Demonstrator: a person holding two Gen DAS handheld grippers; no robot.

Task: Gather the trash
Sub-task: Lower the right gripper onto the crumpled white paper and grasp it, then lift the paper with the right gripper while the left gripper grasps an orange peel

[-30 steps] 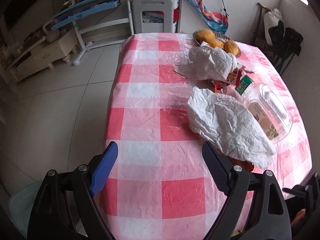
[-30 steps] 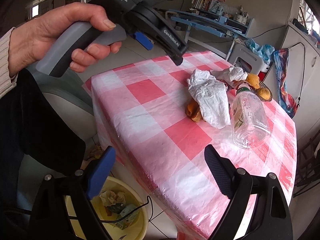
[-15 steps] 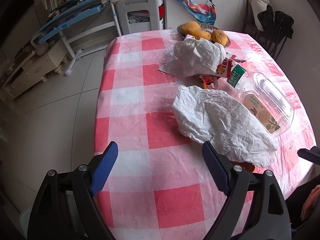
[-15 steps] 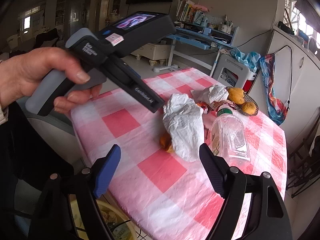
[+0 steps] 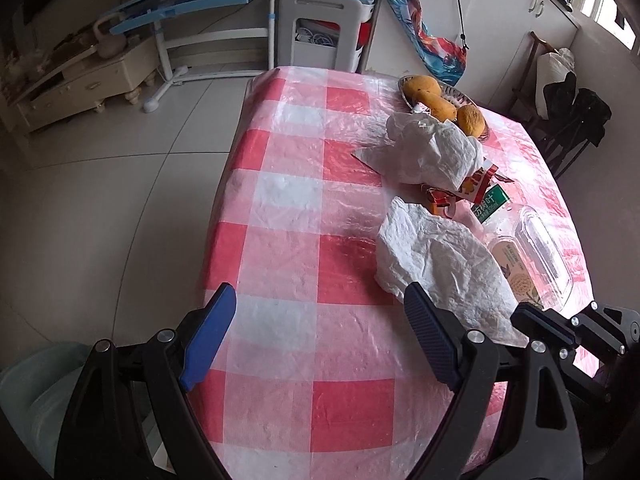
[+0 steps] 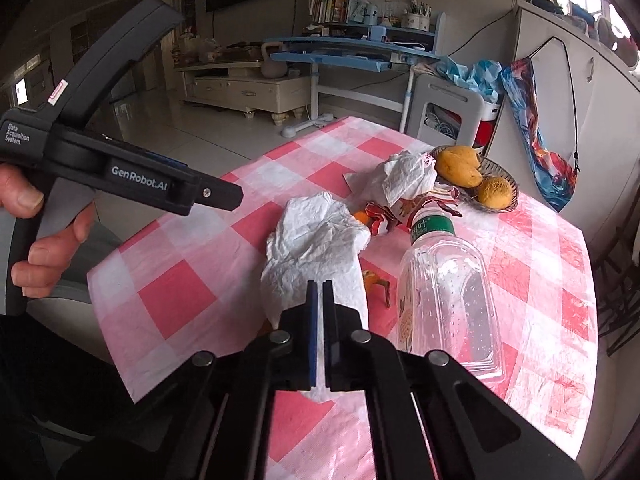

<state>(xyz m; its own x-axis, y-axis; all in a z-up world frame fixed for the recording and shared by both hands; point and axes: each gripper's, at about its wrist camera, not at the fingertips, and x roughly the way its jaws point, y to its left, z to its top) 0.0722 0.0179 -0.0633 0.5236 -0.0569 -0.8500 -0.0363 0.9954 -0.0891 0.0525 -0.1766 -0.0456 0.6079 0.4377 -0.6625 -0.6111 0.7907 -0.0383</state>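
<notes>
— What's laid out under your grippers?

— A table under a glossy, wrinkled plastic cloth (image 5: 280, 200) in red and white checks. Biggest on it is a clear, flat-sided plastic bottle (image 6: 448, 292) lying on its side with a green label at the neck. Beside it sits a crumpled white paper towel (image 6: 316, 252), soft and creased; a second wad (image 5: 436, 152) lies farther off, against a woven bowl (image 6: 500, 184) of yellow-orange fruit. Between the wads are torn red wrapper scraps (image 6: 404, 210) and orange peel bits (image 6: 374, 280).

— And your grippers?

— My left gripper (image 5: 316, 340) hangs over the cloth, its blue ribbed pads spread wide, nothing between them. My right gripper (image 6: 320, 332) has just closed: its pads are pressed together above the near end of the paper towel, and I can't tell whether they pinch any of it.
</notes>
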